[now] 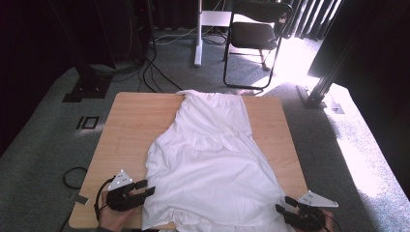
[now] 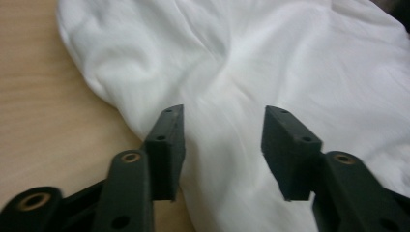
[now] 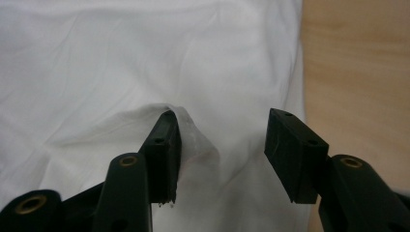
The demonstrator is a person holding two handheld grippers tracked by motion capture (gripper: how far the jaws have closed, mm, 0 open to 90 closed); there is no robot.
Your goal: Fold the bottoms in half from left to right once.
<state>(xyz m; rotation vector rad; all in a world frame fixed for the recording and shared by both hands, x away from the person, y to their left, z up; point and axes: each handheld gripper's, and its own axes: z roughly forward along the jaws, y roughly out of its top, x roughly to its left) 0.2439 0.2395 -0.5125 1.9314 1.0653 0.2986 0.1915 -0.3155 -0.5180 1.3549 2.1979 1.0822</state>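
Across the middle of the high view, a crumpled white cotton dress [image 1: 208,164] is spread on the light wooden desk [image 1: 130,125]; both grippers' jaws are parted, holding nothing.

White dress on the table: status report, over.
Left gripper and right gripper both open at the near corners, nothing pinched. White dress flat on table. Nothing in the way.

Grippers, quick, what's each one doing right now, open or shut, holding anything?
Left gripper: open, over the near edge of the white garment, gripping nothing.
Right gripper: open; a raised fold of the garment lies against one jaw, unclamped.
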